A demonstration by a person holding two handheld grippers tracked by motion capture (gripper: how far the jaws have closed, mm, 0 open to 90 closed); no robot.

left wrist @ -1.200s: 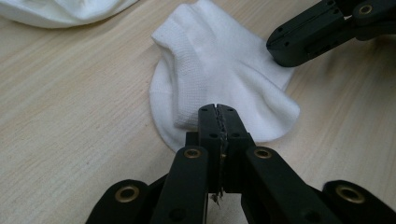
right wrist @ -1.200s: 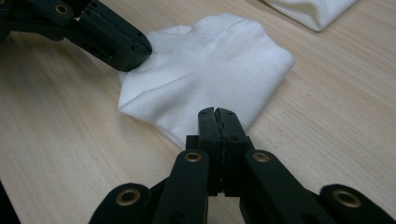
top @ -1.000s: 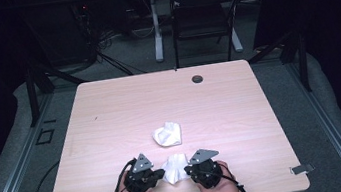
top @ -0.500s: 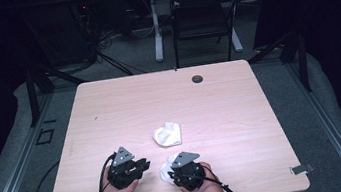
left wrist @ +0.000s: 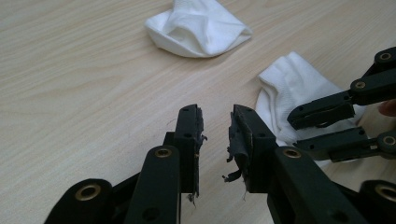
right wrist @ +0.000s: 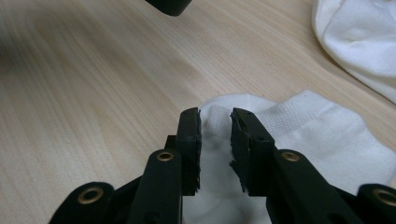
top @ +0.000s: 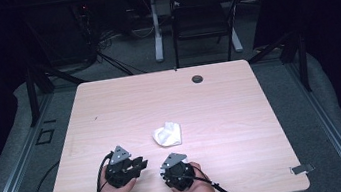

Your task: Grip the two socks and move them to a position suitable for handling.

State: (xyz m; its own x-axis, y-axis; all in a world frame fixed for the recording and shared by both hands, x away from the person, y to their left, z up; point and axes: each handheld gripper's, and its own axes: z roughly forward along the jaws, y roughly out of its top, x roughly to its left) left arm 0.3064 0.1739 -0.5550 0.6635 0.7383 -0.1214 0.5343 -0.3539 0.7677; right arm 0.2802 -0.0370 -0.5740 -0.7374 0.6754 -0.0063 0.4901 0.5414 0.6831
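The flat white sock (right wrist: 327, 140) lies on the bench (top: 109, 104) at the lower middle of the high view, under the right tongs. At the lower left of that view, the left tongs (top: 140, 164) have just been opening, and nothing is between the jaws. To their right, the right tongs (top: 168, 169) have just been opening too, jaws apart over the sock, not pinching it. A crumpled white sock (top: 168, 133) lies near the middle of the bench.

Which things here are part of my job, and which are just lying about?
In the job: crumpled white cotton sock; flat white ribbed sock under the right claw; left claw, open over bare wood.

Lying about: round black table grommet; black chair.
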